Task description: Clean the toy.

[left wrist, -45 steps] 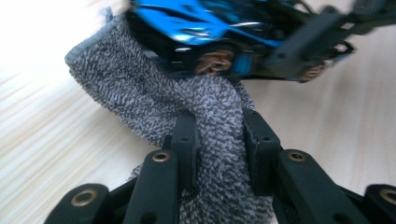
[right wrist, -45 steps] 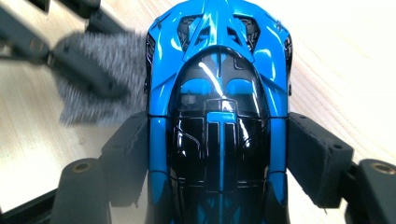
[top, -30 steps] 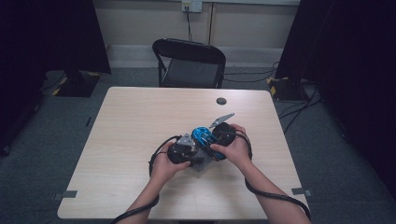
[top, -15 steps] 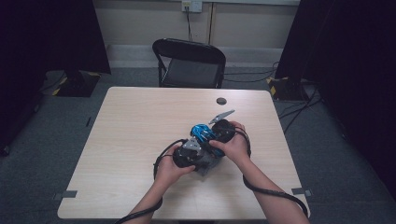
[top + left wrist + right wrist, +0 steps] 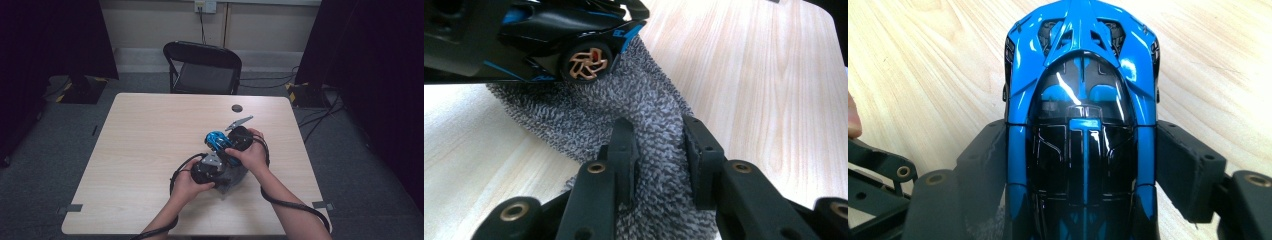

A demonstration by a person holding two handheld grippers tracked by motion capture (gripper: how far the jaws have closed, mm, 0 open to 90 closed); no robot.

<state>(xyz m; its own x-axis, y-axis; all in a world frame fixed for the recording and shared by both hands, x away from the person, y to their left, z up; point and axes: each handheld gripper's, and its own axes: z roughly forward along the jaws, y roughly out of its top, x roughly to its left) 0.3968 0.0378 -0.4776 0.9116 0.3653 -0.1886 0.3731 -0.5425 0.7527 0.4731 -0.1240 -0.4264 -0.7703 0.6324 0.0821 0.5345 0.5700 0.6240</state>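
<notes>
Pale wooden table (image 5: 140, 150) carries the work near its front right part. On it the right gripper (image 5: 1083, 170) clamps a glossy blue and black toy sports car (image 5: 1080, 115) across its flanks, its long axis running along the jaws, nose pointing away. Just beside it, the left gripper (image 5: 656, 150) pinches a grey speckled terry cloth (image 5: 589, 115) under the car's bronze-spoked wheel (image 5: 588, 62).
</notes>
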